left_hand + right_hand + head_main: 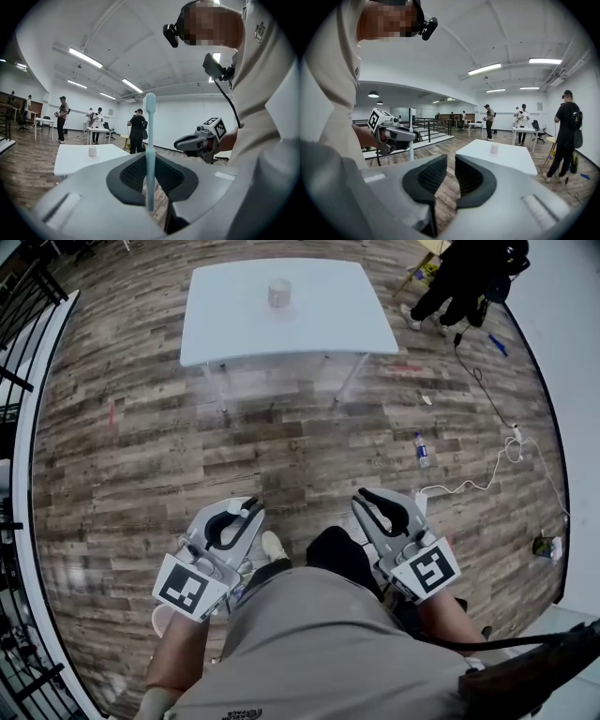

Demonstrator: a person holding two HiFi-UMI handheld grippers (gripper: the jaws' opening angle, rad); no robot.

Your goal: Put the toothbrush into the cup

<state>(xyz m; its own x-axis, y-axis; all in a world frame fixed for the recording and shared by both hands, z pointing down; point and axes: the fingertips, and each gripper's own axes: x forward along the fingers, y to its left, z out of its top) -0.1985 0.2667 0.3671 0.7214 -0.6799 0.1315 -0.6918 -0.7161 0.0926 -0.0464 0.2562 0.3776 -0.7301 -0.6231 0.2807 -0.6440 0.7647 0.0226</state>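
A light blue toothbrush (150, 140) stands upright between the pads of my left gripper (149, 161), which is shut on its handle, bristle end up. In the head view the left gripper (246, 512) and the right gripper (368, 498) are held close in front of the person's body, over the wooden floor. The right gripper (451, 159) has a narrow gap between its pads with nothing in it. The small white cup (279, 292) stands on the white table (328, 320) some way ahead, and shows again as the cup (92, 151) and the cup (494, 149).
A person in black (469, 277) stands by the table's far right corner. A water bottle (422, 450) and a white cable (487, 474) lie on the floor to the right. A black railing (19, 315) runs along the left. Other people and tables stand farther back.
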